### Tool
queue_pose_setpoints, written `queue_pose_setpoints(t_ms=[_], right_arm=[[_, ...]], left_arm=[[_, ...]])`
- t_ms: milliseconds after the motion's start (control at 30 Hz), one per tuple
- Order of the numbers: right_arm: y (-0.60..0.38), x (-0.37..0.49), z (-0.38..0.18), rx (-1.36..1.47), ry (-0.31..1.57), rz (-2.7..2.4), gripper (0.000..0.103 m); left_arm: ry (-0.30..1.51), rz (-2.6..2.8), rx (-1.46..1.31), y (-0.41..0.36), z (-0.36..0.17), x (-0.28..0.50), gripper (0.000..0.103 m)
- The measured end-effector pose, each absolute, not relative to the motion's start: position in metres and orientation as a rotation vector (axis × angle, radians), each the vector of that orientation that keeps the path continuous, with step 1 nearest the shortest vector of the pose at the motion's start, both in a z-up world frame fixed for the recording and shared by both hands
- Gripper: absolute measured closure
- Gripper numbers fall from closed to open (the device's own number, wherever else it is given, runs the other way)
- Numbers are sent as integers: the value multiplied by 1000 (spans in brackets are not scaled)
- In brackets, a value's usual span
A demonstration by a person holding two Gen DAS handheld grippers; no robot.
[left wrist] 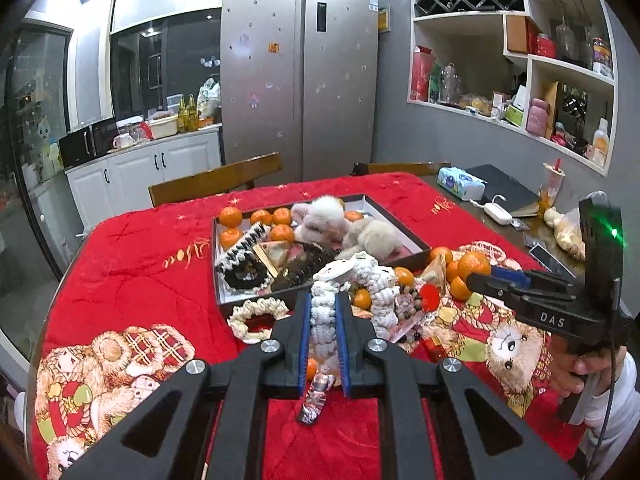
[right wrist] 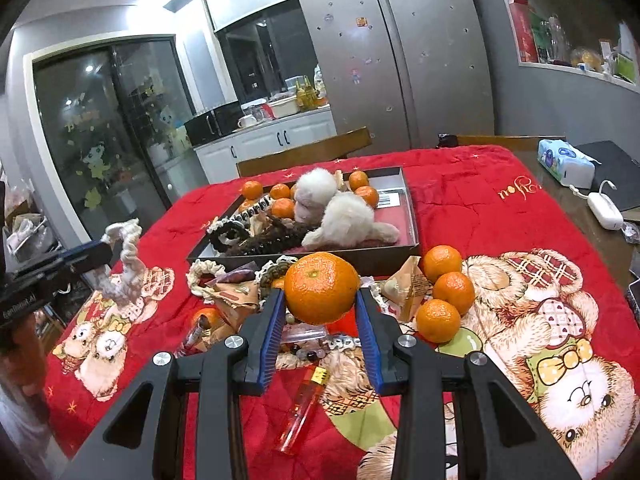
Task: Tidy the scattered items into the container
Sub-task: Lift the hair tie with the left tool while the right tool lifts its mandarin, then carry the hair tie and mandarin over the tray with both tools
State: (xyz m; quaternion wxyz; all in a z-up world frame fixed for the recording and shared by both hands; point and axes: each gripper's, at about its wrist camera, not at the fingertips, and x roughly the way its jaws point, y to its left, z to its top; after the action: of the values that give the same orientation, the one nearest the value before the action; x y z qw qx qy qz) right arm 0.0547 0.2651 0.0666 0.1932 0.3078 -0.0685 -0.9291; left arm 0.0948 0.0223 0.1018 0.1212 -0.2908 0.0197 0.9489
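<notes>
A shallow dark box sits mid-table and holds tangerines, white plush toys and hair clips. My left gripper is shut on a white knitted scrunchie and holds it above the cloth; it also shows in the right wrist view. My right gripper is shut on a tangerine, lifted just in front of the box; it shows in the left wrist view. Three loose tangerines, paper packets, a cream scrunchie and a bead string lie before the box.
A red lighter and a foil-wrapped candy lie on the red bear-print cloth near me. A tissue pack, a laptop and a white charger sit at the right edge. Wooden chairs stand behind the table.
</notes>
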Motion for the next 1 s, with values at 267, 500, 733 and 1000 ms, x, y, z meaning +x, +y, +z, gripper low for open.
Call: queue_pose_setpoints(t_ms=[267, 500, 733, 1000], right_arm=[[255, 49, 65, 909, -172, -2577, 69], [248, 47, 80, 908, -142, -2561, 69], [236, 52, 90, 896, -83, -2533, 69], [229, 52, 101, 900, -42, -2516, 69]], left_arm=[[35, 2765, -869, 17, 94, 89, 91], [-6, 2745, -907, 9, 97, 82, 91], [24, 2765, -924, 9, 101, 73, 91], [78, 2792, -911, 6, 116, 65, 90]])
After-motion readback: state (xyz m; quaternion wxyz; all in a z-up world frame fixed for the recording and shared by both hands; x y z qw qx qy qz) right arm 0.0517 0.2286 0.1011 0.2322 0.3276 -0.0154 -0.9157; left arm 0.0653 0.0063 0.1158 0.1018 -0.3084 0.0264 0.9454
